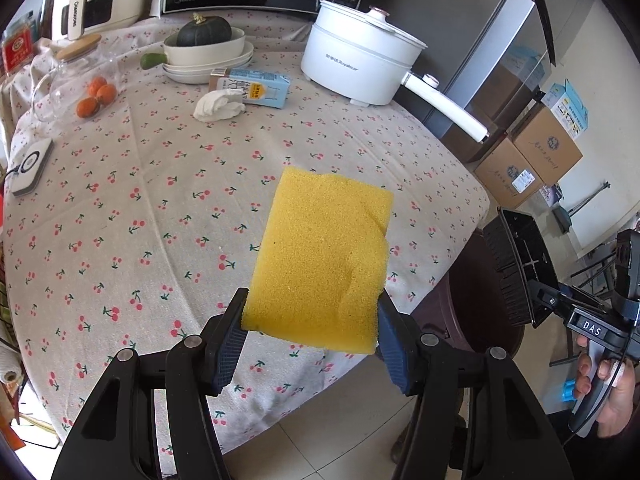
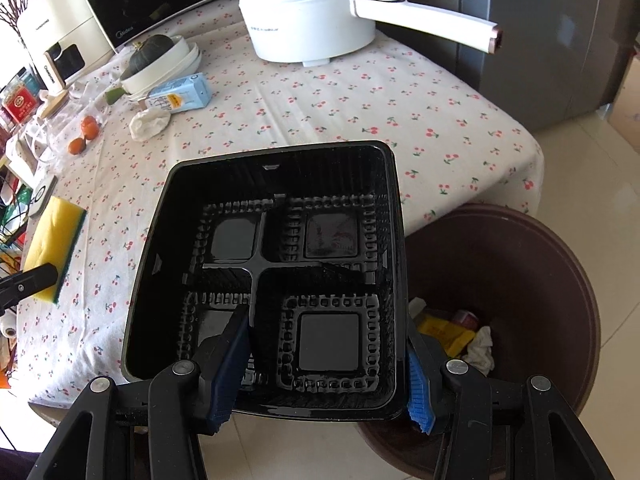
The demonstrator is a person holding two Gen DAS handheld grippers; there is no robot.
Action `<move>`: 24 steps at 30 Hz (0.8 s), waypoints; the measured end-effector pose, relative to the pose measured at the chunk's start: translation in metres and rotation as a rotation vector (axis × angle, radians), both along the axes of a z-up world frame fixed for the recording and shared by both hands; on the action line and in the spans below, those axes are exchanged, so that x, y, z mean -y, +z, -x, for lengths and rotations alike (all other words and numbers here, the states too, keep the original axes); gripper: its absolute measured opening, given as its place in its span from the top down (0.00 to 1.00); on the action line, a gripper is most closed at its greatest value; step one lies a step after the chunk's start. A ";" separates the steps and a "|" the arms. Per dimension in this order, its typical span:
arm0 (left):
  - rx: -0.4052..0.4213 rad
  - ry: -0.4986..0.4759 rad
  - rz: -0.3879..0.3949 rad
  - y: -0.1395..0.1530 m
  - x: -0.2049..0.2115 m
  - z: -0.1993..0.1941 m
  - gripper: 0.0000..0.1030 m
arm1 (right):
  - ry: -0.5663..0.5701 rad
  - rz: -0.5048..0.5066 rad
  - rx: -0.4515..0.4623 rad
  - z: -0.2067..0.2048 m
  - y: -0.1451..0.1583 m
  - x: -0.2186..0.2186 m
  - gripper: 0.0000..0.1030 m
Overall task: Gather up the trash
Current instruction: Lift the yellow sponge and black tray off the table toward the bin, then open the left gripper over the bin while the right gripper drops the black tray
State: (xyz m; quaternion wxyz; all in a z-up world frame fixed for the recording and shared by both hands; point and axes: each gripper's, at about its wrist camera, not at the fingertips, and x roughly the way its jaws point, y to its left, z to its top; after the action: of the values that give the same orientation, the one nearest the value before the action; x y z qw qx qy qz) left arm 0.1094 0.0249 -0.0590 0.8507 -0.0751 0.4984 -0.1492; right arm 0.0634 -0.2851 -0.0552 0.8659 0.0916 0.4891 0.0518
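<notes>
Tabletop [image 2: 360, 92] with cherry-print cloth is the landmark; all places given off it.

Brown trash bin [image 2: 520, 264] stands on the floor just beside the tabletop's near corner; wrappers and a crumpled tissue lie inside.

White electric pot [image 1: 360, 68], long handle, sits at the tabletop's far end, handle sticking out past the edge.

Black compartment tray [image 2: 272, 264], empty, is held off the tabletop's near edge, partly over the bin rim. Right tool [image 2: 324, 392] is clamped on the tray's near wall: one pad inside, one outside. A hand [image 1: 612, 384] grips that tool's handle.

Yellow sponge [image 1: 320, 256], green scrub backing, is held above the tabletop's near half. Left tool [image 1: 310, 344] pinches its lower end, pads pressing both sides, foam dented.

Stacked white dishes [image 1: 208, 60] with a dark green squash [image 1: 204, 32] sit mid-far on the tabletop.

Blue milk carton [image 1: 256, 88] lies on its side in front of the dishes, touching a crumpled white tissue [image 1: 218, 106].

Three small oranges [image 1: 96, 96] sit toward the tabletop's far left.
</notes>
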 end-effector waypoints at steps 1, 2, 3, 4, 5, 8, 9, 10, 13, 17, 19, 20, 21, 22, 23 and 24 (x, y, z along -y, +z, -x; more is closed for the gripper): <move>0.000 -0.012 -0.002 0.000 0.006 0.000 0.39 | -0.009 0.002 -0.002 0.002 -0.001 0.005 0.43; -0.002 -0.024 -0.001 -0.001 0.012 0.000 0.39 | -0.019 0.004 -0.004 0.004 -0.001 0.011 0.43; -0.003 -0.036 -0.001 -0.001 0.018 0.000 0.39 | -0.029 0.006 -0.006 0.006 -0.002 0.017 0.43; -0.005 -0.049 -0.002 -0.002 0.024 0.000 0.39 | -0.040 0.007 -0.009 0.008 -0.003 0.023 0.43; -0.006 -0.061 -0.003 -0.003 0.030 0.000 0.39 | -0.051 0.007 -0.013 0.011 -0.005 0.029 0.43; -0.011 -0.096 -0.006 -0.005 0.050 0.000 0.39 | -0.085 0.013 -0.031 0.018 -0.012 0.048 0.43; -0.013 -0.108 -0.008 -0.006 0.057 0.001 0.39 | -0.094 0.015 -0.036 0.021 -0.015 0.054 0.43; -0.015 -0.120 -0.009 -0.007 0.064 0.000 0.39 | -0.103 0.018 -0.040 0.024 -0.017 0.060 0.43; -0.022 -0.160 -0.012 -0.011 0.088 0.000 0.39 | -0.134 0.020 -0.052 0.032 -0.023 0.079 0.43; -0.030 -0.217 -0.014 -0.016 0.121 0.002 0.39 | -0.179 0.026 -0.067 0.043 -0.032 0.105 0.43; -0.035 -0.248 -0.015 -0.020 0.137 0.003 0.39 | -0.203 0.027 -0.077 0.048 -0.036 0.117 0.43; -0.038 -0.262 -0.015 -0.022 0.145 0.003 0.39 | -0.214 0.026 -0.083 0.051 -0.038 0.122 0.43; -0.042 -0.276 -0.013 -0.025 0.153 0.003 0.39 | -0.223 0.025 -0.088 0.053 -0.040 0.127 0.43; -0.046 -0.291 -0.008 -0.027 0.160 0.003 0.39 | -0.232 0.026 -0.092 0.055 -0.042 0.132 0.43; -0.050 -0.306 -0.004 -0.029 0.168 0.004 0.39 | -0.239 0.025 -0.097 0.057 -0.044 0.137 0.43; -0.052 -0.321 -0.003 -0.031 0.176 0.004 0.39 | -0.246 0.024 -0.101 0.058 -0.046 0.142 0.43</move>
State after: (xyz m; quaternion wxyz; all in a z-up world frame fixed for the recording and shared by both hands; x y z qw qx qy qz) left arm 0.1052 -0.1515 -0.0901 0.8029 0.0031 0.5261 -0.2804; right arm 0.0056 -0.4267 -0.1007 0.8411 0.1428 0.5176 -0.0653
